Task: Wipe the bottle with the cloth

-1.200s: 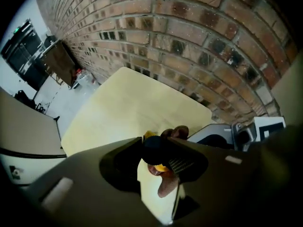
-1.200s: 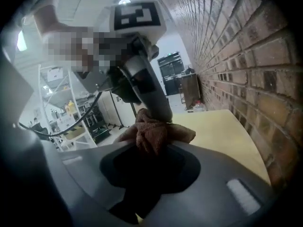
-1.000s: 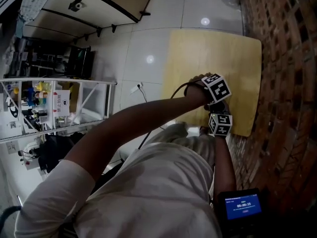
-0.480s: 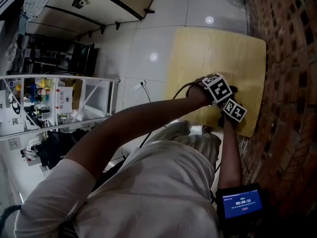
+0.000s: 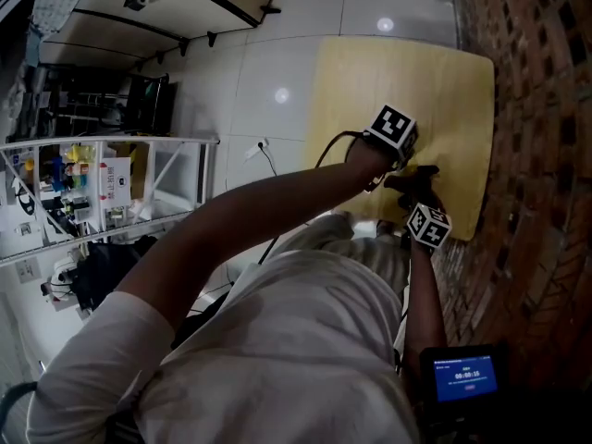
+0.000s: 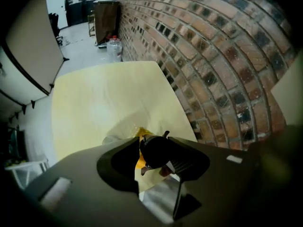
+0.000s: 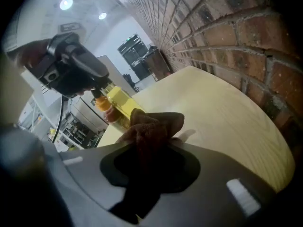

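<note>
A yellow bottle (image 7: 120,103) with an orange neck and a black cap (image 6: 158,150) hangs tilted over the pale wooden table (image 5: 444,91). My left gripper (image 6: 154,148) grips it by the cap, and its jaws are opening slightly with the cap still between them. From the right gripper view, the left gripper (image 7: 97,92) holds the bottle from above. My right gripper (image 7: 154,145) is shut on a bunched brown cloth (image 7: 151,126). The cloth sits just in front of the bottle's lower body. I cannot tell if they touch. In the head view both grippers (image 5: 393,128) (image 5: 421,192) are close together near the table's near edge.
A brick wall (image 5: 536,109) runs along the table's right side. A white wire rack (image 5: 111,192) with small items stands on the tiled floor at the left. A lit blue screen (image 5: 467,377) is at the person's right hip. A water jug (image 6: 113,46) stands beyond the table.
The left gripper's marker cube has moved farther up the table. The right gripper swung out to the right and then drew back toward the person, so the two cubes are farther apart.
</note>
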Action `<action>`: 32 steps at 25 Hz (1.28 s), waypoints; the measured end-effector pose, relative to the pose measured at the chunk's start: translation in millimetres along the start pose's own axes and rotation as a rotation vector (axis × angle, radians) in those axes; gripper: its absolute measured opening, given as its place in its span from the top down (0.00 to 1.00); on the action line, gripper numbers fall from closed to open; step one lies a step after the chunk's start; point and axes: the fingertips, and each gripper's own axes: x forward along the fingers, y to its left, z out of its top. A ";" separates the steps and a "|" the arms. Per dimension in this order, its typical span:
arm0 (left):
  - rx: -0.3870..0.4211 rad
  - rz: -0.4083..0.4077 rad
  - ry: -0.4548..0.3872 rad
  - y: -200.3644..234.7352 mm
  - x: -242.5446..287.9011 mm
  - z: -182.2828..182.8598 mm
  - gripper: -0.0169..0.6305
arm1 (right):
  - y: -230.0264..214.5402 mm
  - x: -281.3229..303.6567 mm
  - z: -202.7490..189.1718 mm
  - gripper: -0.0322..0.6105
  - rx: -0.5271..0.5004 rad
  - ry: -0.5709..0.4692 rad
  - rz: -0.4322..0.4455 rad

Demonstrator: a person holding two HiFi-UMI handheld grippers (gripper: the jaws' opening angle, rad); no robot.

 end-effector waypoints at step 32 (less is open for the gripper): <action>1.634 0.202 -0.028 -36.4 -7.8 8.5 0.67 | -5.3 -29.6 0.1 0.81 0.060 -0.029 0.028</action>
